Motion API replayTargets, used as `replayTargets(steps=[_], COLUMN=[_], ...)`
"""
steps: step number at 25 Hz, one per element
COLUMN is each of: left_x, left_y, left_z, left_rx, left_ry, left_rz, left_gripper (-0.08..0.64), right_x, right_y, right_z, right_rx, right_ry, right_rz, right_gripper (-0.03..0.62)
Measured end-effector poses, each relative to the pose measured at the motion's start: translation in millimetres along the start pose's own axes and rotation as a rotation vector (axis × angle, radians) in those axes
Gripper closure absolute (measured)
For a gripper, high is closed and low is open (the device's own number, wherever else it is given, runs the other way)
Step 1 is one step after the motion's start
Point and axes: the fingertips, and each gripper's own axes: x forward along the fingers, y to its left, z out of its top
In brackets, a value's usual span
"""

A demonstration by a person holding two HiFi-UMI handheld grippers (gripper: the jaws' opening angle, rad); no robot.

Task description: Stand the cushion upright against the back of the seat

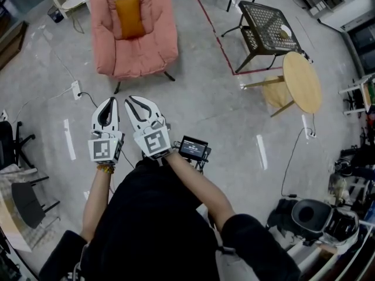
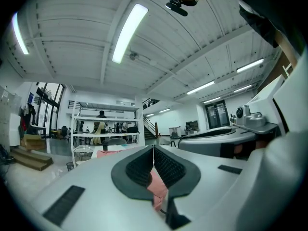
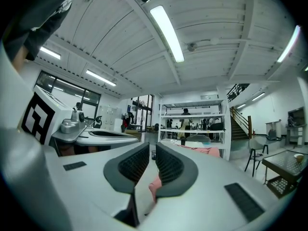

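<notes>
Head view: the cushion (image 1: 129, 16) rests on the chair (image 1: 158, 45) back, well apart from me; it looks soft and light, so I'd pinch a top corner; left gripper (image 1: 109, 100) and right gripper (image 1: 132, 100) are held level, side by side; left gripper view: fingers (image 2: 139, 170) closed together, empty; right gripper view: fingers (image 3: 171, 165) a slit apart, empty.

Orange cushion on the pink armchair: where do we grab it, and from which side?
Probably take the orange cushion by its two long side edges, coming in from the open front. It sits lengthwise up the middle of the pink armchair, whose padded back and arms wall the other three sides, so the front looks like the only free approach.
</notes>
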Motion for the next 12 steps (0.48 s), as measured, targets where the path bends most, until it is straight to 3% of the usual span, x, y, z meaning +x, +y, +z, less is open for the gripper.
replayTargets(steps=[12], left_x=[3], left_y=[-2], left_z=[-5], left_rx=[-0.019], left_ry=[-0.003], left_rz=[0.010], left_gripper=[0.546], right_x=[1], right_y=[-4], right_z=[6], right_rx=[0.042], right_ry=[-0.016], right_rz=[0.002], right_gripper=[0.577])
